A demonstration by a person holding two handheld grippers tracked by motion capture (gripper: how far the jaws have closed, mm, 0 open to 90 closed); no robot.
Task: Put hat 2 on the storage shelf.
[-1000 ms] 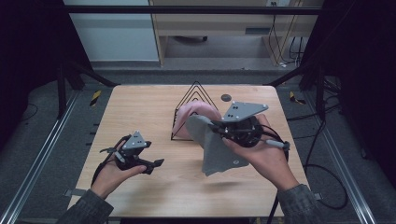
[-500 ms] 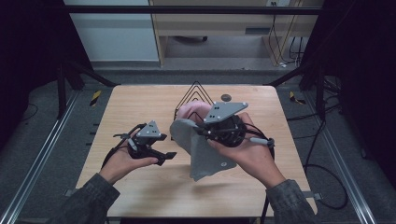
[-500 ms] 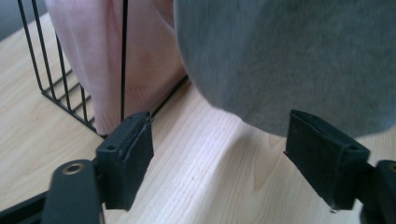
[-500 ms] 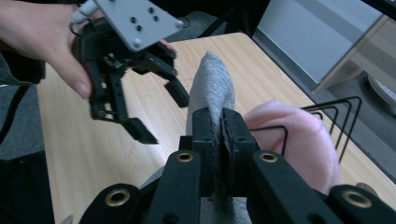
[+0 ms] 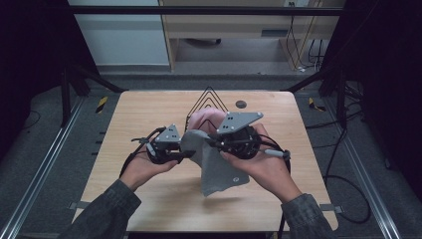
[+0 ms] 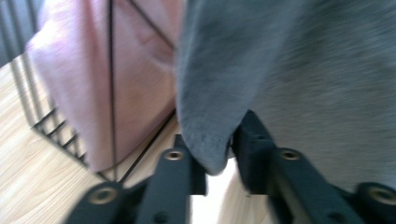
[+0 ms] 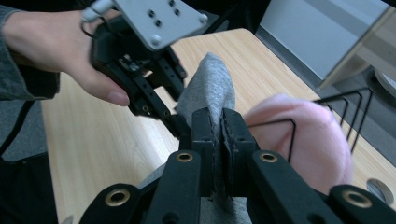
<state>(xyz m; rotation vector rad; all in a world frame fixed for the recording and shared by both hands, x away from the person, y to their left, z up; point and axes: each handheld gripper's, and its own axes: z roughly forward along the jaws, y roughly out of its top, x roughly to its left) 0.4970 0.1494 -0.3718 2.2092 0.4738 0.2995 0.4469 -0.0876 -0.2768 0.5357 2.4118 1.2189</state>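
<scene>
Jaws of my right gripper [image 7: 215, 135] are clamped flat on the upper edge of the grey cloth [image 5: 214, 164], with fabric pinched between the two black pads. Left gripper [image 6: 215, 161] jaws have just been closing; in the left gripper view a corner of the same grey cloth sits between them and the pads look pressed onto it, so I log that side as gripping too.

Position: the cloth is held up between my two grippers above the middle of the tabletop [image 5: 124, 124]. Its lower end hangs down toward the wood; I cannot tell whether it touches. A small round mark shows on the hanging part.

Behind the cloth stands a black wire rack [image 5: 209, 99] with a pink cloth [image 5: 206, 119] already draped over it. Grey cloth is just beside the rack on its near side, not on it.

Progress, as I judge it: pickup done, both corners secured, cloth partly spread but bunched between the grips. Left to do, presumably: pull the top edge straight, carry it over the rack, lay it across a wire beside the pink one, release both sides.

Other item: small dark disc [image 5: 241, 104] on the tabletop beyond the rack, untouched.
</scene>
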